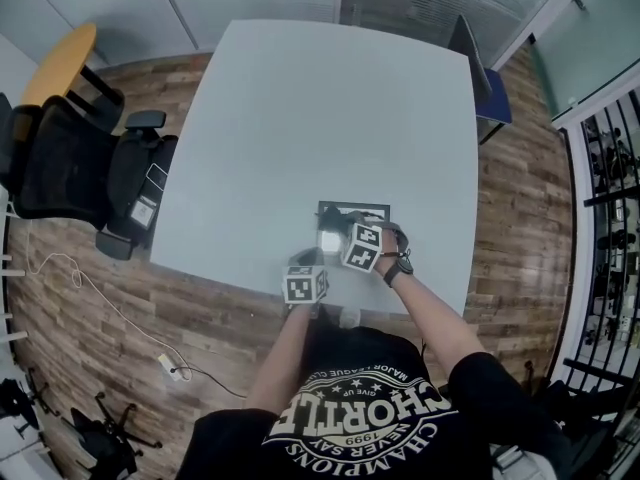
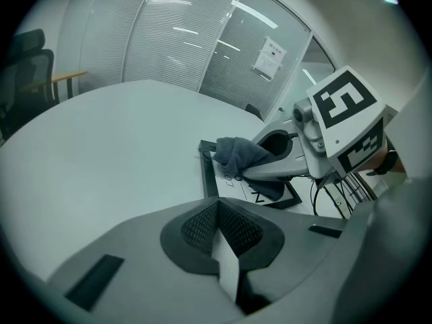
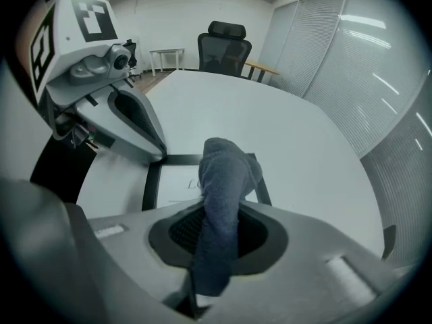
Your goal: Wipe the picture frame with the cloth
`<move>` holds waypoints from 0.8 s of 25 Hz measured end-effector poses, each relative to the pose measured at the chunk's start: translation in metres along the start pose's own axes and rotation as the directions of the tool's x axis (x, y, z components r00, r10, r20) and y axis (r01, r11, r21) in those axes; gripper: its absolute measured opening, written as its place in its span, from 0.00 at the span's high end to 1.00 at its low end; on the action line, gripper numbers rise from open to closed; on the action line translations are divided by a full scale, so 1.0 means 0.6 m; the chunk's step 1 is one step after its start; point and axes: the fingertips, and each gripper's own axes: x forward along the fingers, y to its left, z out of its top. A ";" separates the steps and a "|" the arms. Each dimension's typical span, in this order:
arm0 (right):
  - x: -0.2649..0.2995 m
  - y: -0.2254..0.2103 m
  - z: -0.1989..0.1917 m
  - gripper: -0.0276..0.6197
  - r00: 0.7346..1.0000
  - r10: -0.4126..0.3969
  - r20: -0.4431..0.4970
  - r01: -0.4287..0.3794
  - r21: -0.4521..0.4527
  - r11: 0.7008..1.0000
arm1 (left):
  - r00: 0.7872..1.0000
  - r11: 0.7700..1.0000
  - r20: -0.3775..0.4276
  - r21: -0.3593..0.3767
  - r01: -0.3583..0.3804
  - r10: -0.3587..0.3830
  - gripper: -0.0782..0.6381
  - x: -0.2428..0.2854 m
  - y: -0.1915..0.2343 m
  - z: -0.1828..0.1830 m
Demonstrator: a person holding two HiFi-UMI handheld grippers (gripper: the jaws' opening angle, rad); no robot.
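On the smooth, pale grey table (image 1: 300,118), close to its near edge: a rectangular picture frame (image 3: 152,181), lying flat, with a thin matte black rim and a white sheet with faint dark lettering inside. Pinched between the ribbed black pads of the right gripper (image 3: 217,245): a dark blue-grey cloth (image 3: 226,177), soft and nappy like terry, bunched into one thick fold, its free end down over the frame's face near a corner. Jaws of the left gripper (image 2: 219,238) pressed together on nothing, mesh-textured pads meeting in a straight seam; smooth grey plastic shell, tip just beside the frame's rim at a corner, contact hard to tell. Atop the right gripper, a white cube (image 1: 362,246) with black square markers. Around the table, wood-plank floor (image 1: 520,218) and a black office chair (image 1: 60,158).
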 end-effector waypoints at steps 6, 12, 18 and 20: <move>-0.040 -0.015 -0.101 0.84 0.996 -0.047 -0.079 0.051 0.038 0.998 | 1.000 1.000 -0.005 0.011 -0.003 0.003 0.88 -0.001 -0.008 0.002; -0.077 -0.030 -0.183 0.84 0.985 -0.109 -0.134 0.116 0.043 0.992 | 1.000 1.000 -0.010 0.025 -0.013 0.013 0.88 0.000 -0.008 0.002; -0.085 -0.033 -0.189 0.84 0.985 -0.114 -0.132 0.129 0.109 0.986 | 1.000 0.999 -0.009 0.030 -0.015 0.015 0.88 -0.001 -0.012 0.001; -0.084 -0.029 -0.171 0.84 0.989 -0.104 -0.106 0.115 0.108 0.987 | 1.000 0.999 -0.007 0.031 -0.012 0.012 0.88 -0.001 -0.014 0.001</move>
